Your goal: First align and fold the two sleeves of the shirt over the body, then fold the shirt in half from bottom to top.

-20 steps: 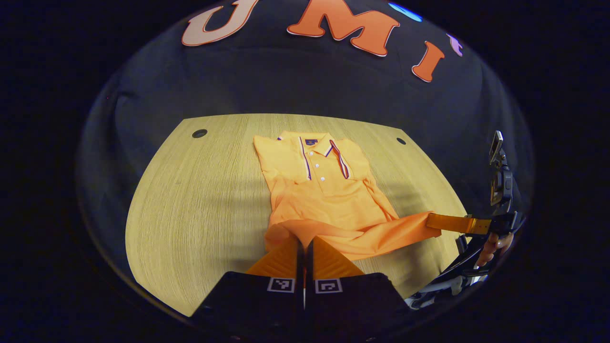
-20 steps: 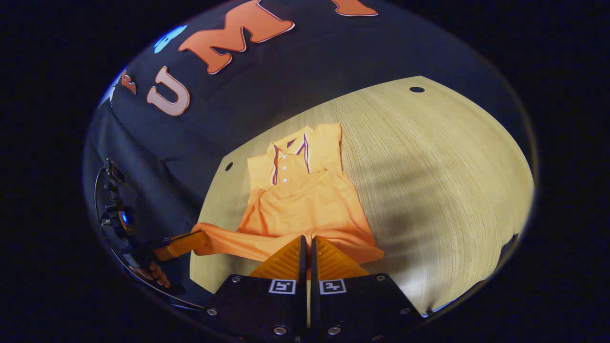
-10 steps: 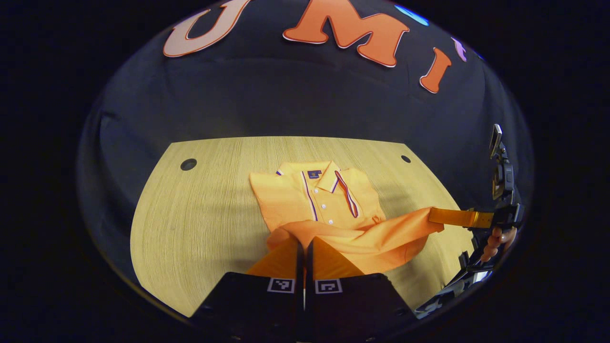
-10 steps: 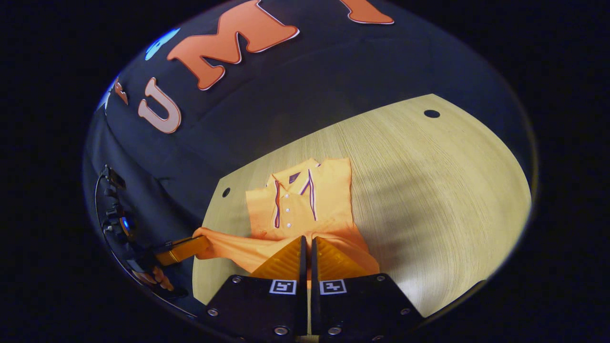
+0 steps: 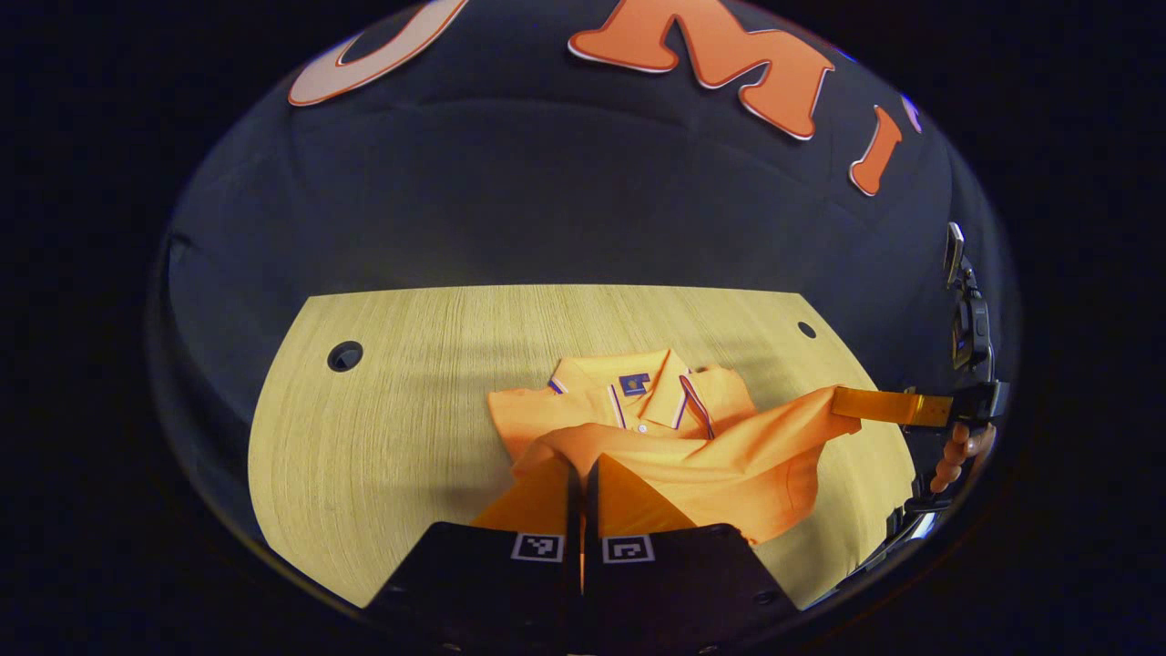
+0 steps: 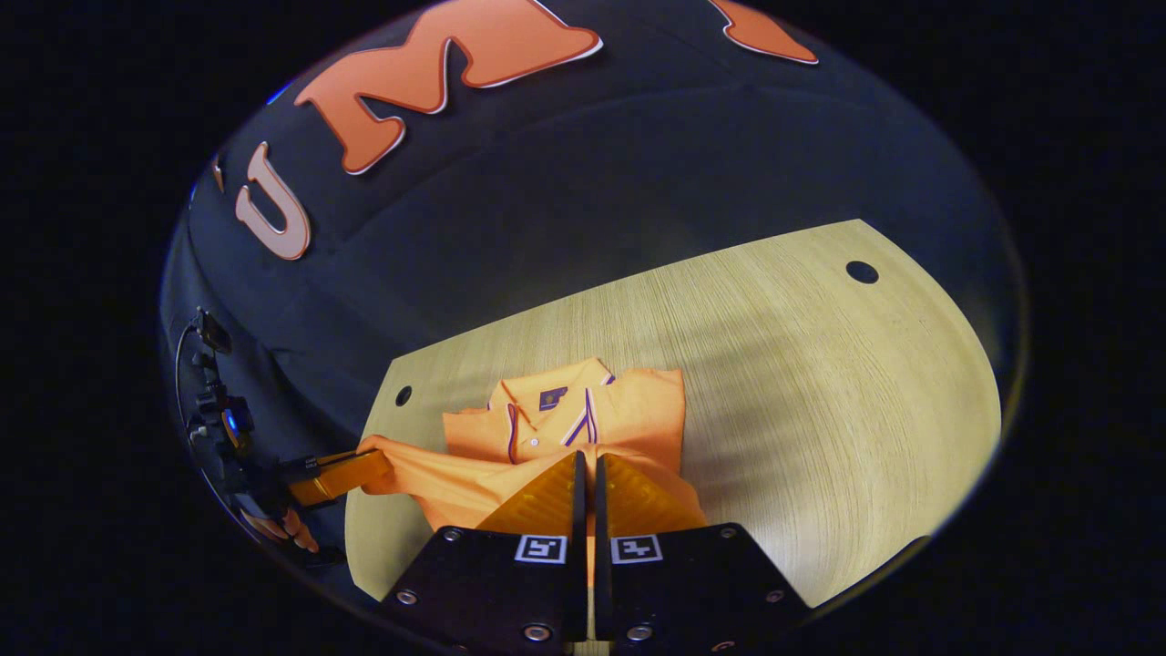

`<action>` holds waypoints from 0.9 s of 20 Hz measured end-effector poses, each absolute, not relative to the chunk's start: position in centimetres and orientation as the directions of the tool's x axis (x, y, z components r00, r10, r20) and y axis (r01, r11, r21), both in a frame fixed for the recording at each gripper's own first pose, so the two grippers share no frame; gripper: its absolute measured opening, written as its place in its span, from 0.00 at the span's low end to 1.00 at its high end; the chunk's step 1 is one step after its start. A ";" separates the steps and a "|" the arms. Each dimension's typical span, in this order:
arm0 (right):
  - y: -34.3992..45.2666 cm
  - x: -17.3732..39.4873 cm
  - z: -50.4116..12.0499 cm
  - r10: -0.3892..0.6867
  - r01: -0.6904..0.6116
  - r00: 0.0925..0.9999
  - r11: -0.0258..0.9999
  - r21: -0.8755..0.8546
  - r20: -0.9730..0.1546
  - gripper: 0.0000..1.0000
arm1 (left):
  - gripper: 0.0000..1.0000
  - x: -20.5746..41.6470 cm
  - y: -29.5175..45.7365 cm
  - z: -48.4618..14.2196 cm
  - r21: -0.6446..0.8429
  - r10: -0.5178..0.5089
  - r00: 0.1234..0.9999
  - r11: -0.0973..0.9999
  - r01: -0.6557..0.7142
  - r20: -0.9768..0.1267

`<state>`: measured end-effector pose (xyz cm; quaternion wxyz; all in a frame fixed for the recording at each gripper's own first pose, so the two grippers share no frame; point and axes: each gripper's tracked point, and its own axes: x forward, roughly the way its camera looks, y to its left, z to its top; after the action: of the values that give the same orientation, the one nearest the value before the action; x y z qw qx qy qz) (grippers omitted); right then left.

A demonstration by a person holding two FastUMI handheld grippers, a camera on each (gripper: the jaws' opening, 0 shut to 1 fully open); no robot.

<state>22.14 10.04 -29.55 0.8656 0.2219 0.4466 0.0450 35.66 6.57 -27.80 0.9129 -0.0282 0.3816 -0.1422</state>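
My 2 grippers, left gripper [image 5: 581,474] and right gripper [image 6: 587,469], clamp the shirt [image 5: 720,460] hem, lifted above the table [image 5: 392,410].

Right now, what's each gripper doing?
Left gripper: shut on the orange polo shirt's hem.
Right gripper: shut on the same hem.

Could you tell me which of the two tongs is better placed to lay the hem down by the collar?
Neither clearly: left tongs and right tongs each pinch a hem corner of the shirt, both raised short of the collar. They should go together.
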 end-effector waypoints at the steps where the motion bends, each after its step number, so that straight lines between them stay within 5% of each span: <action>1: 10.0 22.9 -30.2 0.270 0.119 0.587 0.904 0.411 -0.763 0.04 | 0.01 36.8 6.7 -28.3 -0.157 -0.275 0.663 0.960 0.233 -0.696; 8: 9.2 29.1 -34.0 0.208 0.121 0.532 0.941 0.316 -0.821 0.04 | 0.02 44.0 9.0 -31.4 -0.141 -0.204 0.649 0.979 0.148 -0.733; 9: 9.5 29.2 -34.4 0.216 0.135 0.508 0.936 0.325 -0.834 0.04 | 0.12 44.6 9.6 -31.8 -0.126 -0.178 0.661 0.984 0.126 -0.729; 10: 9.9 29.5 -34.6 0.242 0.142 0.502 0.924 0.355 -0.830 0.05 | 0.41 44.6 9.8 -31.2 -0.135 -0.170 0.676 0.985 0.104 -0.717; 11: 9.9 29.4 -34.2 0.252 0.147 0.507 0.917 0.370 -0.824 0.14 | 0.71 44.1 9.7 -31.2 -0.152 -0.177 0.683 0.984 0.097 -0.709; 12: 9.6 29.6 -34.2 0.244 0.145 0.523 0.919 0.367 -0.817 0.39 | 1.00 43.8 10.3 -30.6 -0.145 -0.165 0.689 0.986 0.087 -0.705; 14: 9.1 29.5 -33.4 0.215 0.129 0.560 0.931 0.341 -0.800 0.88 | 0.99 43.6 11.0 -29.7 -0.101 -0.129 0.721 0.992 0.082 -0.681; 18: 8.7 27.7 -29.6 0.190 0.101 0.632 0.941 0.323 -0.751 0.98 | 0.99 40.9 11.3 -25.7 -0.079 -0.110 0.781 0.994 0.078 -0.615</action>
<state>27.75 8.72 -29.63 0.8874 0.1697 0.4279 0.0250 40.94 11.26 -25.75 0.9434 -0.0244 0.3271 -0.0497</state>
